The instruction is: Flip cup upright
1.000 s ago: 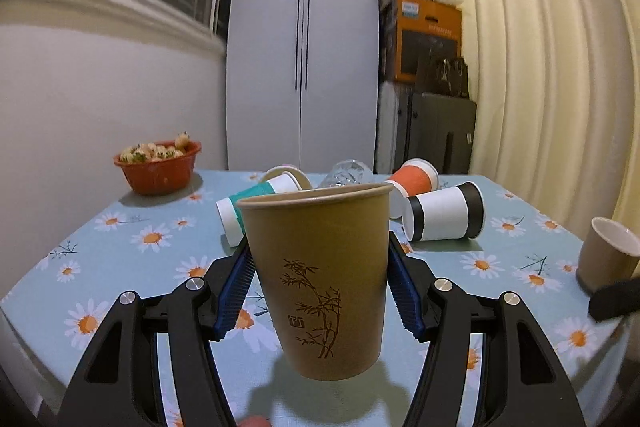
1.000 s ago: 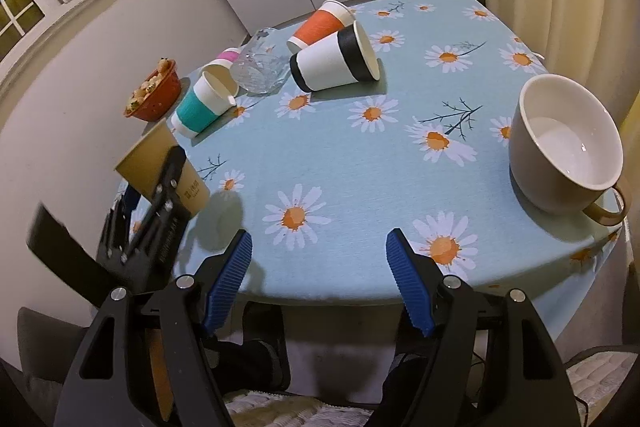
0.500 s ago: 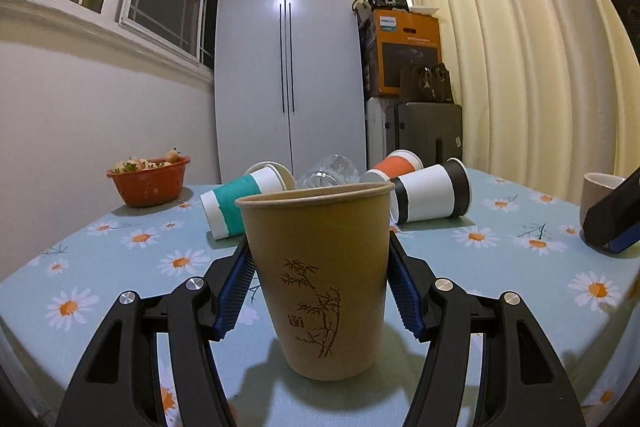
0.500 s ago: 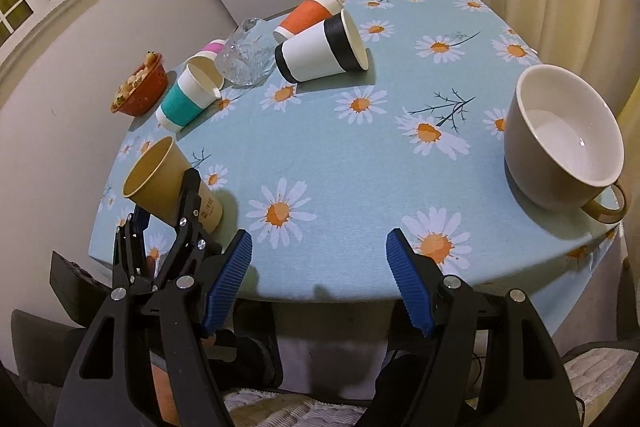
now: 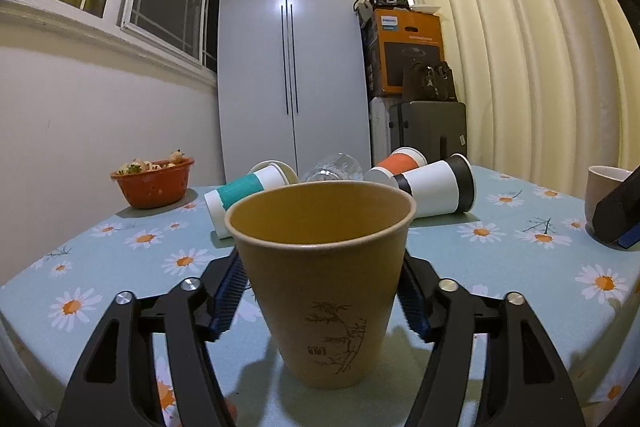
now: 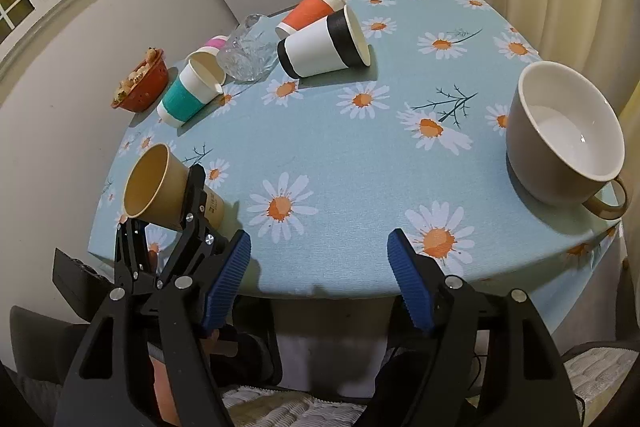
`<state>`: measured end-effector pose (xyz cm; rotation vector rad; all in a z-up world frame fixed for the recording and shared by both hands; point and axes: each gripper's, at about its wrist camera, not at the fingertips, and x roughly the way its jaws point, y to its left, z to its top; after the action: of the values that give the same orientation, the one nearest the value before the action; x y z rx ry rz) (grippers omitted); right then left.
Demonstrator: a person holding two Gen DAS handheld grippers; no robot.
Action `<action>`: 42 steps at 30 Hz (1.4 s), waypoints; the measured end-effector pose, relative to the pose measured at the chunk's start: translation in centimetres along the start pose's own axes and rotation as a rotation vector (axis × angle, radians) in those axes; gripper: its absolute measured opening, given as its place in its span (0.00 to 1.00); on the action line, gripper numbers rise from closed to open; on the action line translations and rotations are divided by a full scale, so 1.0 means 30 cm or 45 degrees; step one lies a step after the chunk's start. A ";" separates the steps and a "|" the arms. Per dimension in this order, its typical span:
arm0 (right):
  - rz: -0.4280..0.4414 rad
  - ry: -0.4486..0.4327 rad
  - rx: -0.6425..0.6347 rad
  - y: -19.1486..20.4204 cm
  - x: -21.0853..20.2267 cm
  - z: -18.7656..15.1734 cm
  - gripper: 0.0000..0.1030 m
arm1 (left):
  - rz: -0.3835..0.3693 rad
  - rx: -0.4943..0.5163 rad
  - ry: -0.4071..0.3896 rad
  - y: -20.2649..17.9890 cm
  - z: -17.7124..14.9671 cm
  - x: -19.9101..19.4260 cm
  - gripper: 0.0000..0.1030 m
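Observation:
A brown paper cup (image 5: 324, 279) with a bamboo print stands upright, mouth up, on the daisy tablecloth (image 5: 500, 247) near the front left edge. My left gripper (image 5: 320, 295) has its blue pads on either side of the cup; the pads look slightly off its wall. The right wrist view shows the same cup (image 6: 160, 187) with the left gripper (image 6: 188, 203) around it. My right gripper (image 6: 318, 279) is open and empty, over the table's front edge.
Paper cups lie on their sides at the back: teal (image 6: 190, 95), black-banded (image 6: 324, 47), orange (image 6: 310, 11), and a pink one (image 6: 216, 42). A tipped glass (image 6: 246, 55), a red bowl (image 6: 142, 83) and an upright beige mug (image 6: 564, 135) also stand there.
The left gripper lowered the brown cup onto the table and the jaws spread slightly off its sides. The right gripper barely moved.

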<state>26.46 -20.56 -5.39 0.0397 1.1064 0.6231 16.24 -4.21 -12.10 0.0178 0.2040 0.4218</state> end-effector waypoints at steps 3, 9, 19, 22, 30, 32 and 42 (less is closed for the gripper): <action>0.000 -0.005 -0.001 -0.001 -0.003 -0.001 0.69 | 0.016 -0.044 0.016 0.012 0.015 0.001 0.78; 0.041 -0.069 -0.017 0.008 -0.040 -0.001 0.70 | -0.025 -0.107 0.003 0.038 0.066 -0.017 0.90; 0.133 -0.319 -0.041 0.010 -0.171 -0.009 0.79 | -0.144 -0.148 0.009 0.114 0.224 -0.113 0.94; 0.143 -0.384 -0.081 0.022 -0.208 -0.025 0.84 | -0.181 -0.154 0.081 0.167 0.293 -0.156 0.94; 0.021 -0.498 -0.286 0.129 -0.277 -0.103 0.87 | -0.316 -0.171 0.163 0.368 0.431 -0.320 0.94; 0.008 -0.520 -0.334 0.155 -0.300 -0.131 0.87 | -0.355 -0.161 0.185 0.405 0.439 -0.358 0.94; -0.051 -0.613 -0.442 0.211 -0.375 -0.231 0.92 | -0.414 -0.127 0.253 0.491 0.370 -0.481 0.94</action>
<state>14.44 -22.66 2.72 -0.1268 0.5246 0.7163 -0.36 3.63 2.43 -0.1543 0.3750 0.1084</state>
